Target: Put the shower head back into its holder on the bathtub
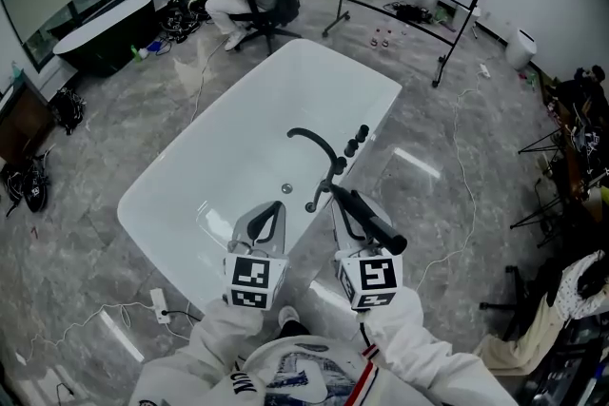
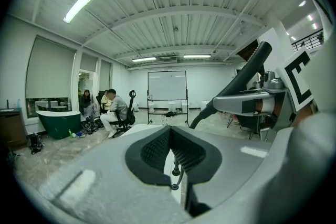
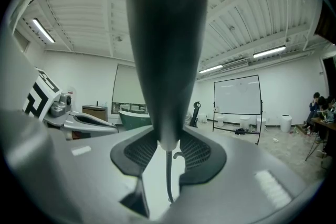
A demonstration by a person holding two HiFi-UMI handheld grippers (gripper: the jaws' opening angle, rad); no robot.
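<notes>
Left gripper (image 2: 169, 129): jaws clenched tip to tip, nothing between them.
Right gripper (image 3: 167, 145): jaws grasping the shower head (image 3: 165, 44), whose dark body rises above the pads.
Bathtub (image 1: 314, 86): ahead of both jaws, faucet (image 1: 319, 147) beyond the tips.

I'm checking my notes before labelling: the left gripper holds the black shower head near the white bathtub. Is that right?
Not quite. The right gripper holds the black shower head near the white bathtub. The right gripper view shows its handle clamped between the jaws. The left gripper holds nothing.
</notes>
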